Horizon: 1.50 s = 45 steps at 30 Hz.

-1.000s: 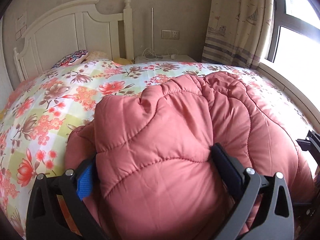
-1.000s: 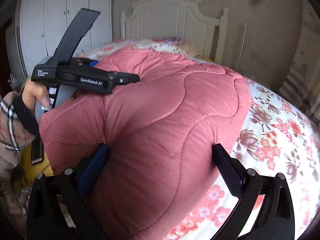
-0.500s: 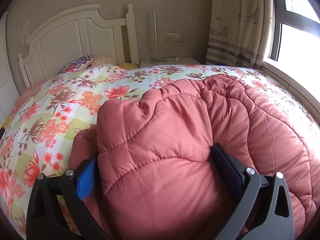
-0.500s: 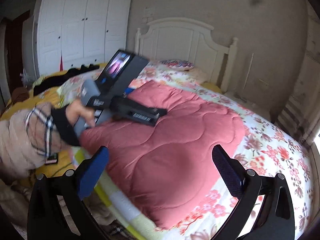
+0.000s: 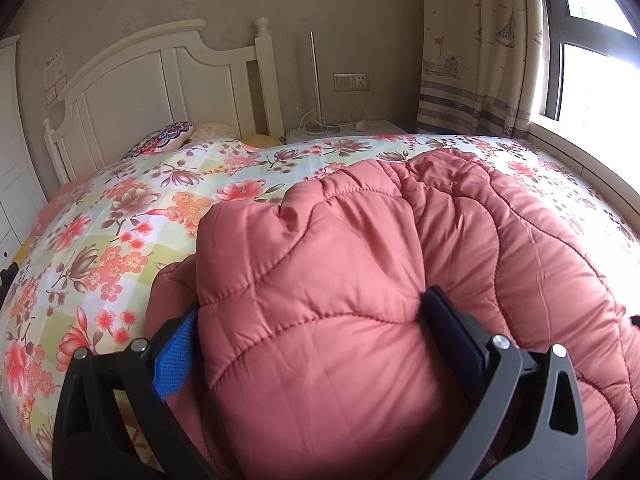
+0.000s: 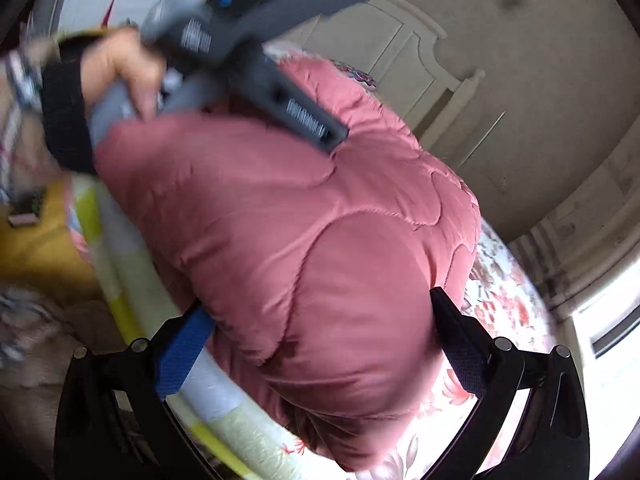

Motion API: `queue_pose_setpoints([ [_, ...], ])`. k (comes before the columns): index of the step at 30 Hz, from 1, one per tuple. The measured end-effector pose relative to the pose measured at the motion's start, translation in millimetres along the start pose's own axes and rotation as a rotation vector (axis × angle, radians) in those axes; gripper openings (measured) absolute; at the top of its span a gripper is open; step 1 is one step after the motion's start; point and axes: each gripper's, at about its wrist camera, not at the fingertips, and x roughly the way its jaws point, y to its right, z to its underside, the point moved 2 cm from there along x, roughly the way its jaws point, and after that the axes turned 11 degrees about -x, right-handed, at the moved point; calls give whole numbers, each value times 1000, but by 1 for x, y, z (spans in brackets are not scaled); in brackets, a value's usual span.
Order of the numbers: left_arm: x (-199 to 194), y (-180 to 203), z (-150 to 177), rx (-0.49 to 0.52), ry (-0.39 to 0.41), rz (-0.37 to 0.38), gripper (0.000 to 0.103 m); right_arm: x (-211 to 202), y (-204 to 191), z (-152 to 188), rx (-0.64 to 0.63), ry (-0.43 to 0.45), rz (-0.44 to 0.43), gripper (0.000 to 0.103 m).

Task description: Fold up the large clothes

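Note:
A pink quilted padded coat (image 5: 360, 240) lies bunched on the floral bed cover (image 5: 120, 220). My left gripper (image 5: 312, 304) stands open, its fingers spread wide with a thick fold of the coat bulging between them. In the right wrist view the coat (image 6: 300, 208) fills the middle, near the bed's edge. My right gripper (image 6: 320, 304) is open too, its fingers on either side of the coat's near end. A hand (image 6: 128, 68) holds the left gripper's body (image 6: 256, 60) over the coat's far end. That view is blurred and tilted.
A white headboard (image 5: 160, 80) and pillows (image 5: 164, 142) stand at the far end of the bed. A nightstand (image 5: 344, 130) with cables, a curtain (image 5: 476, 60) and a window (image 5: 596, 80) are to the right. Yellow bedding (image 6: 36, 248) lies beyond the bed's left edge.
The right gripper pulled back from the coat, then swung in close again with the view tilted. The left gripper stays pressed into the coat, with the view shifted only slightly.

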Motion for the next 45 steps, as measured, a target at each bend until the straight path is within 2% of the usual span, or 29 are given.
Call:
queue_pose_setpoints([
  [2,0,0,0,-7,-5,4,101,-23,25,-8,130,107,-115,99],
  [3,0,0,0,-7,-5,3,101,-31,36,-11,176,151,-128,99],
  [4,0,0,0,-6,-3,1,101,-39,50,-13,238,198,-110,99],
  [6,0,-1,-1,-5,-1,-1,101,-40,69,-15,307,225,-51,99],
  [8,0,-1,-1,-4,0,0,101,-19,77,-13,344,172,-41,99],
  [10,1,-1,-1,-4,1,0,101,18,69,-7,337,57,-97,99],
  [11,1,-1,0,-2,2,-4,101,35,64,0,346,33,-123,99],
  [13,1,2,1,4,4,-9,101,37,62,9,369,78,-120,99],
  [21,-7,0,1,-13,10,-15,101,34,69,9,394,56,-137,99],
  [23,-18,-7,-1,-68,-13,5,101,28,77,8,437,55,-167,99],
  [26,-37,-26,-1,-144,-1,-37,101,19,89,18,526,71,-200,99],
  [28,-45,-42,5,-198,-19,-19,101,17,100,27,595,71,-235,99],
  [32,-48,-70,21,-309,-78,61,101,31,107,47,704,40,-369,99],
  [35,-36,-93,34,-443,-168,204,101,45,105,60,784,31,-484,99],
  [38,-19,-104,44,-566,-258,327,101,51,107,66,813,41,-542,99],
  [41,-5,-104,53,-614,-309,440,101,57,110,72,849,49,-599,99],
  [42,-3,-104,54,-621,-298,478,101,60,110,74,862,52,-619,99],
  [45,-3,-96,55,-583,-291,513,98,68,111,81,900,81,-697,99],
])
